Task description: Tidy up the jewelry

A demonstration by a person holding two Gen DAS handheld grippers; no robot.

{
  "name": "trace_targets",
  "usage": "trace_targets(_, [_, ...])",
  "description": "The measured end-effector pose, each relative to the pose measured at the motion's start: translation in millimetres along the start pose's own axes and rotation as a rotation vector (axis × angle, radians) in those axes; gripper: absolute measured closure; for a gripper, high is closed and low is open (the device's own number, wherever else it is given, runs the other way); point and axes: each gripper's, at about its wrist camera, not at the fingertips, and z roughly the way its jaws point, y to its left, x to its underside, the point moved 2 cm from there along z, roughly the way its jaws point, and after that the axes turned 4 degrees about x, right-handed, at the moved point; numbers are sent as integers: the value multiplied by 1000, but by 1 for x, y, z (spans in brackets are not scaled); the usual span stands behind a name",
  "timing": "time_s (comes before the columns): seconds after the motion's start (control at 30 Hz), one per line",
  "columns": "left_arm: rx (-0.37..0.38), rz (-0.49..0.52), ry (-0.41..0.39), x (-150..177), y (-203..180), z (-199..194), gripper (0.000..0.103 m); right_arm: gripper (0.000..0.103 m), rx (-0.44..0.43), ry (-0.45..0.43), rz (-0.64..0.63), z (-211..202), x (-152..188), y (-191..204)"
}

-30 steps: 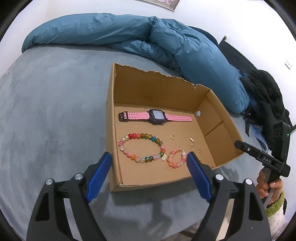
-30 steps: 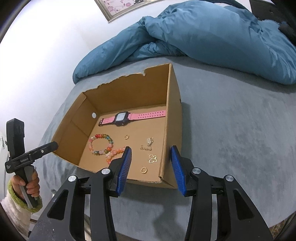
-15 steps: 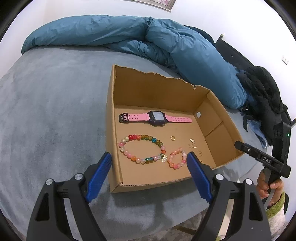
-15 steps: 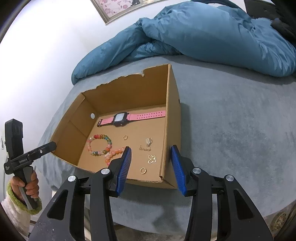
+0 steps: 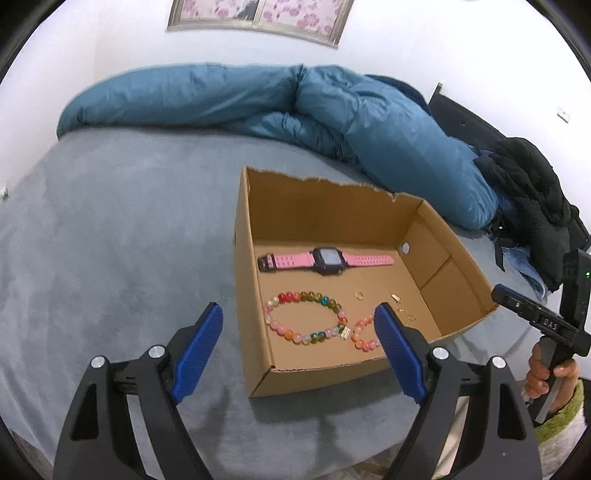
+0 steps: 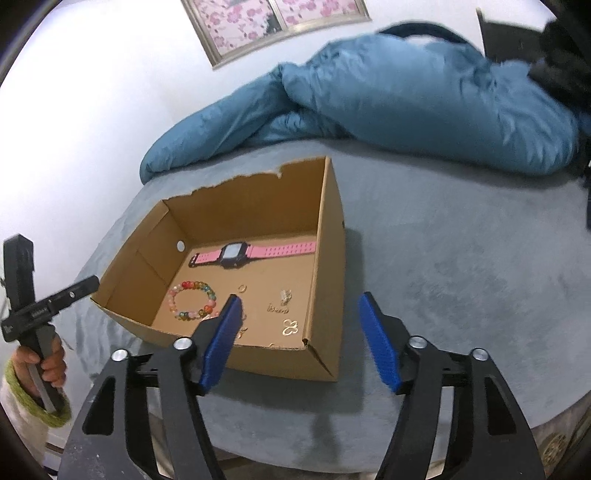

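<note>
An open cardboard box sits on the grey bed. Inside lie a pink watch, a multicoloured bead bracelet, a small pink bead bracelet, a gold ring, a butterfly charm and small gold pieces. My left gripper is open and empty, held above the box's near left corner. My right gripper is open and empty, above the box's near right corner.
A rumpled blue duvet lies along the far side of the bed. Black clothing is piled at the right. The grey bedspread surrounds the box. A flower picture hangs on the wall.
Both grippers have pulled back and tilted up, so more wall and the picture show. The right gripper's jaws have opened wider. The jewelry in the box has not moved.
</note>
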Motion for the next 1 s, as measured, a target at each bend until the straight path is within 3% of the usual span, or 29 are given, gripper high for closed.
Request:
trace_targets(0.2, [-5,96,-109,2,-15,-28,6,16,61,-123,-72,-27,4,7])
trace_targets(0.33, [-3,138,-135,6,-25,-35,6,8,103,-194,-110,-41,9,14])
trace_targets(0.63, [-75,134,-115,10,-43,-34,6,8,169,-250,-147,-57,13,22])
trace_targets(0.77, [-121,193,-123,15,-56,-36,6,8,183,-266,-169,-63,15,25])
trace_targets(1.0, [-178,226,-119,25,-65,-35,6,8,257,-263,-297,-63,28,41])
